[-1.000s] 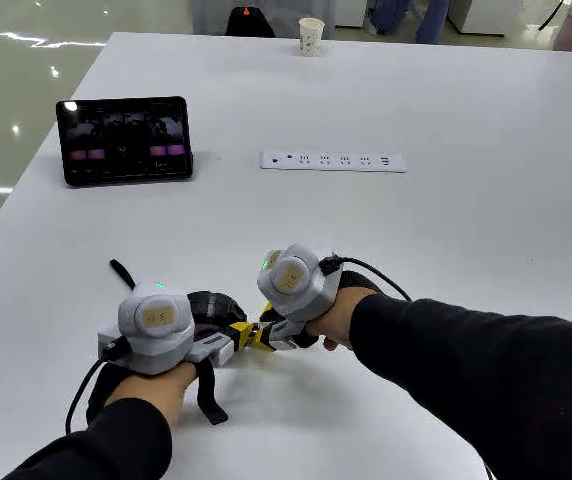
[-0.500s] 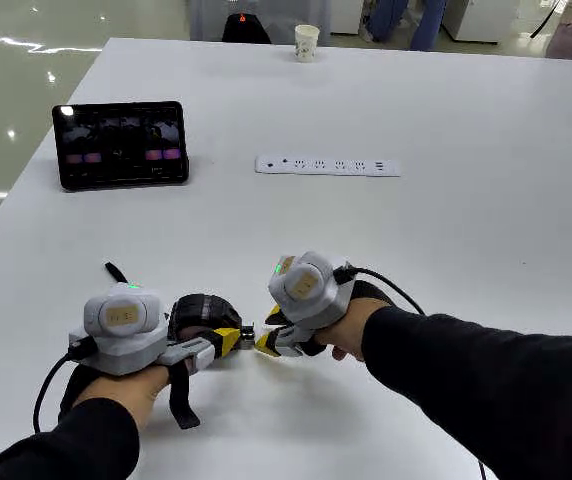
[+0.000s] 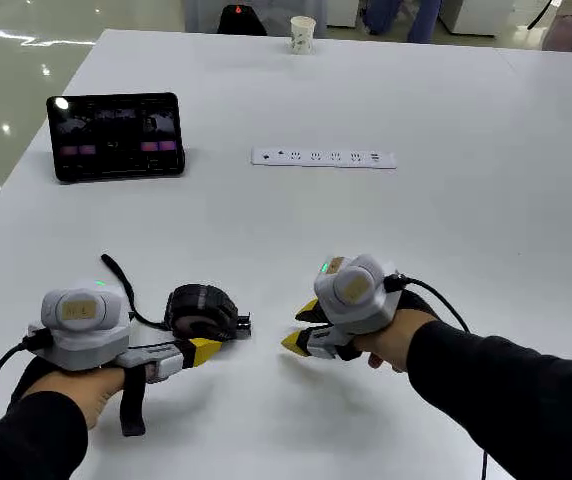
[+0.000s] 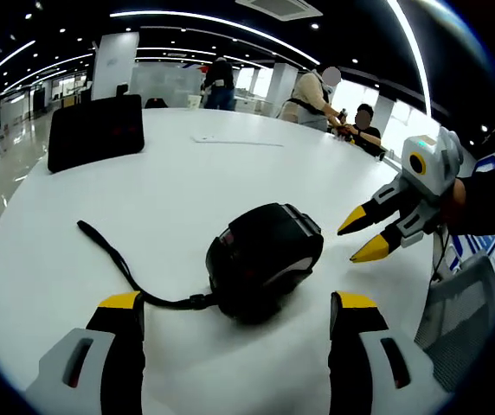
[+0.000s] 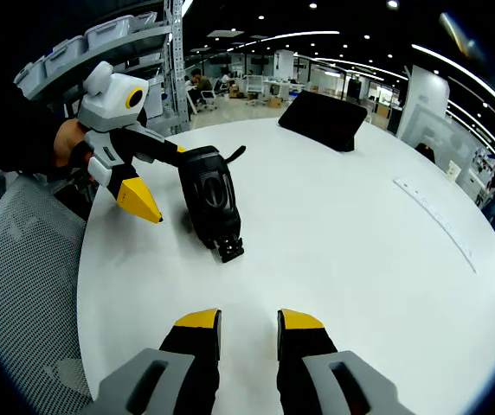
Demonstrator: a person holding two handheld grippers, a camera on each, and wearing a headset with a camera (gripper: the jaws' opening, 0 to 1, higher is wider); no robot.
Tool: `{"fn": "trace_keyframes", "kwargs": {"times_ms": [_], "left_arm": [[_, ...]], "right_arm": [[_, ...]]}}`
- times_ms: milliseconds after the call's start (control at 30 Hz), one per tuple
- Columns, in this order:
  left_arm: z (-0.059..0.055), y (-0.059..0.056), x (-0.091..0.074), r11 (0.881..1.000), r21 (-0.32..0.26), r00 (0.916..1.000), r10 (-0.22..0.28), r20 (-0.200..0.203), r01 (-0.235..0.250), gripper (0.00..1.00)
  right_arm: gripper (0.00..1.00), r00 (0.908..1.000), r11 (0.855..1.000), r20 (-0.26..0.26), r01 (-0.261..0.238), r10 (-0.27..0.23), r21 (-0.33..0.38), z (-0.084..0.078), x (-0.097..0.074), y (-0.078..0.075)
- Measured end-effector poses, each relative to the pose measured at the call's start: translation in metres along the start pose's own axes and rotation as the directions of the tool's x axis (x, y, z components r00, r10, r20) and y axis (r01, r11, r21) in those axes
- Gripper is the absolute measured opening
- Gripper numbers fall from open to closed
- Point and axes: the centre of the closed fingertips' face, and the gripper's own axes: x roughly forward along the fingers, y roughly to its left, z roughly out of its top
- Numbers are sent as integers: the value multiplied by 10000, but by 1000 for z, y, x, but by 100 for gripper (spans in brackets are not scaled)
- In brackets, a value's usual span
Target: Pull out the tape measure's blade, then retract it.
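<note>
The black tape measure lies on the white table, its blade pulled in, with only the end hook showing. Its black wrist strap trails away to the left. My left gripper is open wide. In the left gripper view the tape measure sits just ahead of my left gripper, not clamped. My right gripper hovers a short way right of the case, jaws slightly open and holding nothing. In the right gripper view my right gripper points at the hook.
A dark tablet stands at the back left, a white power strip lies mid-table, and a paper cup sits near the far edge. Open table stretches to the right. People sit beyond the table in the left gripper view.
The grippers, close together at the tape measure a second ago, have parted. My right one has drawn away to the right off the hook; my left has opened and slid left, leaving the case on the table.
</note>
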Motion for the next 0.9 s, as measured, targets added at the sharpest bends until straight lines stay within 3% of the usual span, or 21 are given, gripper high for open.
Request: {"fn": "trace_keyframes", "kwargs": {"times_ms": [200, 300, 467, 633, 767, 900], "left_arm": [[-10, -2, -8, 9976, 493, 9978, -473, -469, 496, 95], [-12, 2, -15, 9971, 522, 9975, -523, -473, 547, 99], [-15, 8, -27, 9958, 685, 9966, -574, -586, 614, 99], [-15, 2, -38, 9883, 907, 9911, -1171, -628, 1225, 99], [-15, 0, -45, 9843, 1142, 9903, -1292, -507, 1343, 99], [-20, 1, -51, 9849, 984, 9885, -1362, -650, 1422, 99]], "right_arm": [[25, 9996, 9997, 111, 260, -260, -10, -16, -22, -2], [26, 9989, 9992, 232, 402, -401, -18, -21, -33, -2], [29, 9978, 9980, 291, 597, -602, 204, -34, -46, -3], [32, 9956, 9952, 336, 864, -880, 467, -46, -59, -4], [36, 9940, 9923, 354, 1006, -1033, 719, -57, -70, -4], [42, 9925, 9878, 371, 1116, -1162, 1087, -67, -82, -5]]}}
